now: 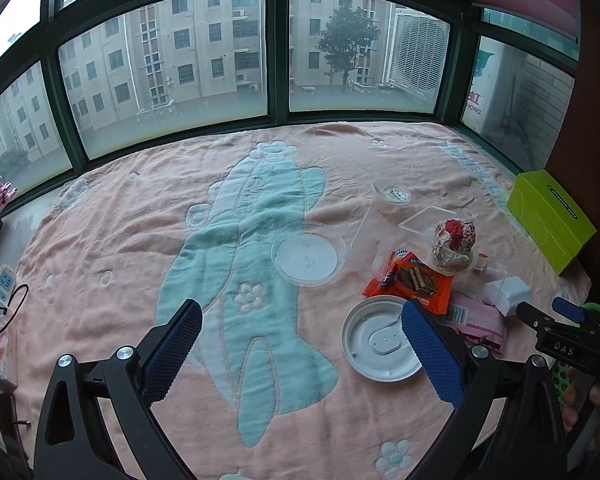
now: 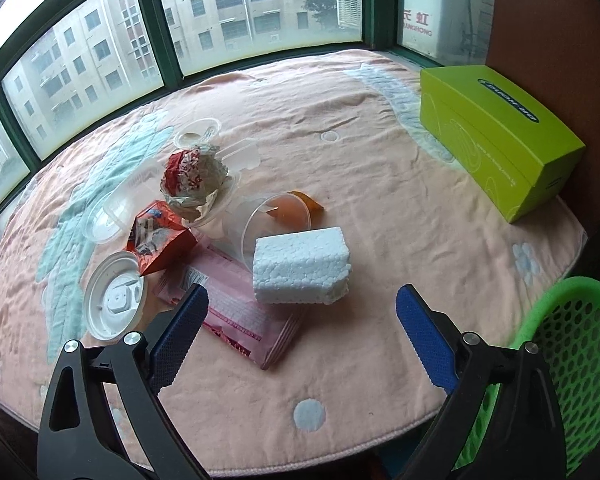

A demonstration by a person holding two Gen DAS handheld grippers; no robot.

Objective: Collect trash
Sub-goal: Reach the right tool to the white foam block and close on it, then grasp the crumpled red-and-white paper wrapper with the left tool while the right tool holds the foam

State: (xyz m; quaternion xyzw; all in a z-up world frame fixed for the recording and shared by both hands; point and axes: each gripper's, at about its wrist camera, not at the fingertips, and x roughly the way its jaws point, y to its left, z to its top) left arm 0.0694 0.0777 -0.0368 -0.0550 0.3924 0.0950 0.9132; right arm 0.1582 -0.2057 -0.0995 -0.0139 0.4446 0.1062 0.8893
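Trash lies in a heap on the pink blanket [image 2: 380, 184]: a white foam block [image 2: 300, 272], a pink wrapper [image 2: 236, 312], an orange snack packet [image 2: 160, 240], a white round lid [image 2: 114, 296], a crumpled paper wad [image 2: 194, 180] in a clear cup, and a tipped clear cup [image 2: 276, 216]. My right gripper [image 2: 302, 304] stands open just before the foam block, nothing between its fingers. My left gripper [image 1: 302, 320] is open above the blanket, its right finger over the white lid [image 1: 376, 340]. The orange packet [image 1: 412, 280] and the clear lid [image 1: 308, 256] lie beyond it.
A green perforated basket [image 2: 564, 352] stands off the blanket's right edge. A lime-green tissue box [image 2: 500, 132] sits at the back right. Windows run along the far side. A power strip [image 1: 2, 288] and cable lie at the left edge.
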